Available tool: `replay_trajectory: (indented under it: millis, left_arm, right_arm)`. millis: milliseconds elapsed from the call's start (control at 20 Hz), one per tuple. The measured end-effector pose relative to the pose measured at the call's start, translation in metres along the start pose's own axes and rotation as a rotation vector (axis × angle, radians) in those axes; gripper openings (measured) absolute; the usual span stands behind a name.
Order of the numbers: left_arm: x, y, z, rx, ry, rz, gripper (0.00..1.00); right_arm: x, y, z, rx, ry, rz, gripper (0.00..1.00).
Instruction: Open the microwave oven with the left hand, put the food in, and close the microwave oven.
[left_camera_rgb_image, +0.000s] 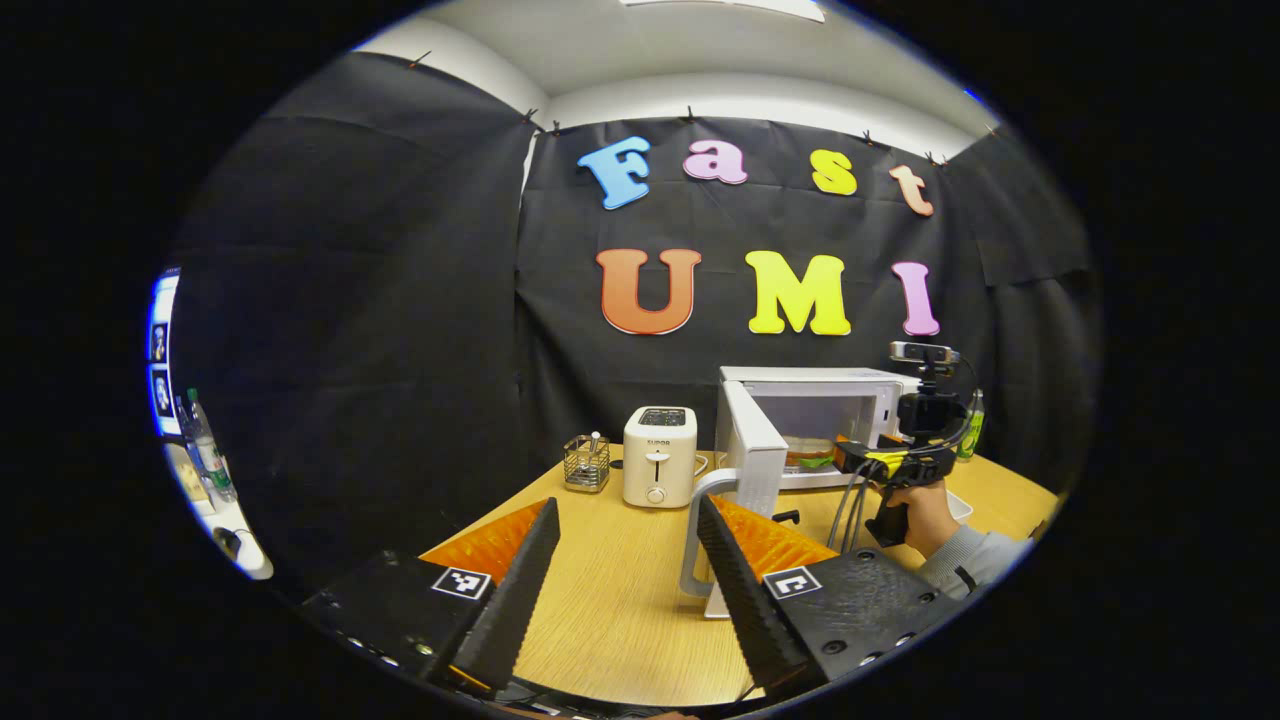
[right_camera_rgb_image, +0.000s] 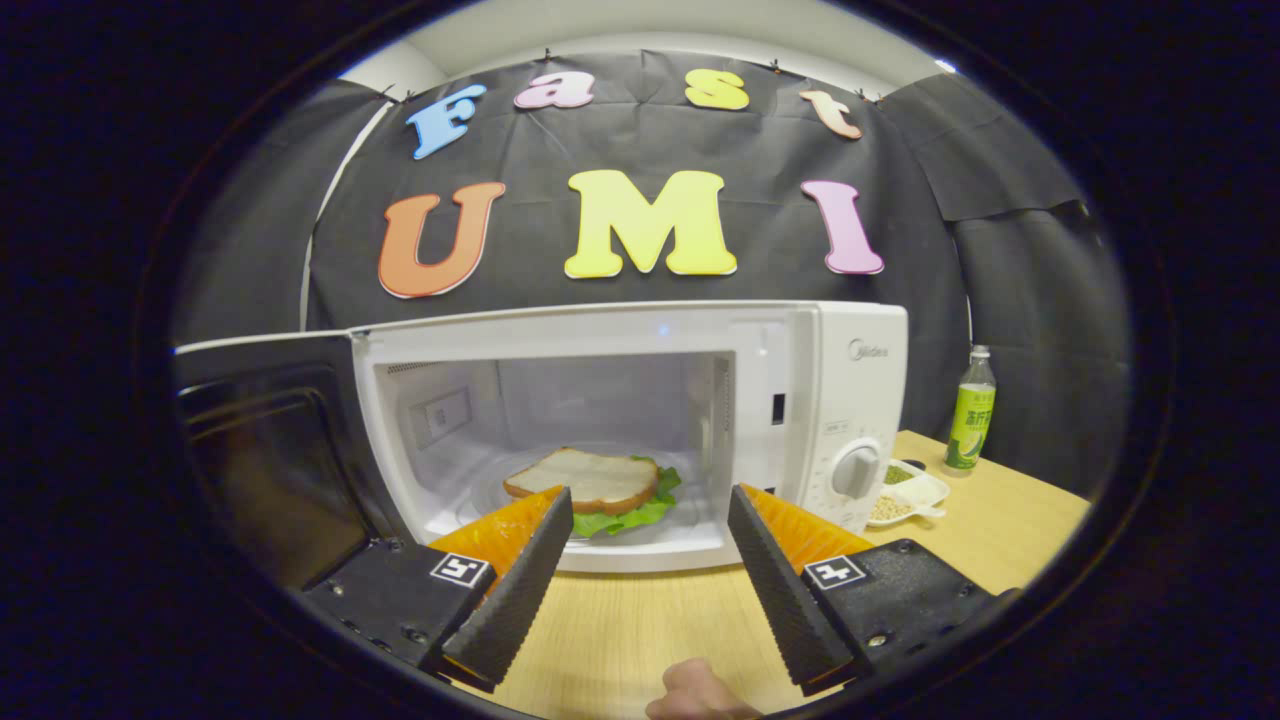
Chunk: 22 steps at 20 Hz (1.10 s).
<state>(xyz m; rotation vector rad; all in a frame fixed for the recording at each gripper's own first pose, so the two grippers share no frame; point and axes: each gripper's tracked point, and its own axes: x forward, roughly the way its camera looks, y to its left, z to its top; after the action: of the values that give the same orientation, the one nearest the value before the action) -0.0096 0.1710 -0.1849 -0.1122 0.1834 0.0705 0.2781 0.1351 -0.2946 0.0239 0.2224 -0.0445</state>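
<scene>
Food: a sandwich (right_camera_rgb_image: 592, 482) lies inside the microwave oven (right_camera_rgb_image: 640, 430), on its turntable.
Door: the door (left_camera_rgb_image: 752, 452) stands swung wide open.
Right gripper (right_camera_rgb_image: 650, 560): fingers apart, empty, just outside the cavity.
Left gripper (left_camera_rgb_image: 625, 580): fingers apart, empty, near the door handle (left_camera_rgb_image: 697, 530).
Next step: likely push the door's outer face steadily with the left gripper until it latches, keeping the right gripper clear.
Writing: a maker's logo on the microwave panel and a toaster (left_camera_rgb_image: 660, 455) badge are too small to make out.

Microwave (right_camera_rgb_image: 640, 340) glossy white plastic; table (right_camera_rgb_image: 640, 620) smooth matt wood grain; toaster (left_camera_rgb_image: 659, 455) smooth cream plastic; wire metal holder (left_camera_rgb_image: 586, 464); gripper fingers (right_camera_rgb_image: 510, 590) ridged, rough.
</scene>
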Motion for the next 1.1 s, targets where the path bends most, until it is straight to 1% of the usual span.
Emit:
replay_trajectory:
  millis: [50,100,150,200,250,300,350,400,450,500,550,600,650,700,750,800,850,900,950,1000,1100]
  left_arm:
    - [0.005,0.007,-0.003,-0.014,0.007,0.013,0.67]
    - [0.008,0.015,-0.005,-0.012,0.008,0.026,0.72]
    - [0.011,0.019,-0.008,-0.001,0.007,0.033,0.7]
    - [0.014,0.022,-0.007,0.009,-0.011,0.025,0.65]
    - [0.015,0.026,-0.006,0.006,-0.023,0.028,0.48]
    - [0.019,0.028,-0.009,0.001,-0.025,0.022,0.4]
    - [0.022,0.03,-0.015,0.008,-0.014,0.02,0.19]
    - [0.032,0.031,-0.021,0.015,-0.005,0.016,0.19]
    - [0.035,0.03,-0.024,0.023,0.004,0.008,0.14]
    - [0.039,0.026,-0.027,0.02,0.006,-0.011,0.0]
    - [0.041,0.017,-0.033,0.017,0.023,-0.044,0.0]
    - [0.039,0.01,-0.035,0.026,0.024,-0.073,0.03]
    - [0.049,0.009,-0.043,0.053,0.012,-0.069,0.02]
    - [0.066,0.006,-0.05,0.056,0.02,-0.074,0.0]
    - [0.052,-0.001,-0.05,0.051,0.036,-0.107,0.0]
    - [0.057,-0.005,-0.049,0.057,0.022,-0.109,0.0]
    - [0.067,-0.01,-0.051,0.062,0.025,-0.124,0.0]
    - [0.073,-0.016,-0.055,0.062,0.037,-0.138,0.0]
    - [0.083,-0.02,-0.058,0.058,0.041,-0.142,0.0]
    - [0.088,-0.03,-0.061,0.047,0.049,-0.166,0.0]
    - [0.093,-0.036,-0.061,0.057,0.044,-0.159,0.0]
  right_arm:
    - [-0.013,-0.004,0.007,0.008,-0.002,0.012,0.99]
    - [-0.026,-0.008,0.014,0.017,-0.007,0.025,0.95]
    - [-0.038,-0.012,0.022,0.019,-0.01,0.037,0.99]
    - [-0.052,-0.017,0.03,0.014,-0.011,0.053,0.99]
    - [-0.065,-0.022,0.036,0.012,-0.012,0.066,0.99]
    - [-0.08,-0.027,0.043,0.009,-0.013,0.077,0.99]
    - [-0.093,-0.033,0.05,0.012,-0.017,0.08,0.99]
    - [-0.108,-0.039,0.058,0.013,-0.026,0.088,0.99]
    - [-0.121,-0.042,0.066,0.011,-0.031,0.096,0.94]
    - [-0.133,-0.048,0.072,0.006,-0.032,0.1,0.94]
    - [-0.146,-0.052,0.08,0.002,-0.042,0.109,0.99]
    - [-0.159,-0.057,0.089,-0.011,-0.048,0.114,0.99]
    - [-0.169,-0.065,0.093,-0.023,-0.051,0.112,0.99]
    - [-0.18,-0.074,0.098,-0.032,-0.051,0.107,0.94]
    - [-0.19,-0.083,0.102,-0.038,-0.055,0.104,0.94]
    - [-0.2,-0.092,0.106,-0.038,-0.055,0.097,0.94]
    - [-0.21,-0.103,0.107,-0.041,-0.053,0.089,0.99]
    - [-0.219,-0.112,0.11,-0.043,-0.058,0.086,0.99]
    - [-0.227,-0.122,0.114,-0.05,-0.062,0.08,0.94]
    - [-0.235,-0.133,0.116,-0.062,-0.066,0.07,0.94]
    - [-0.251,-0.154,0.12,-0.069,-0.077,0.045,0.94]
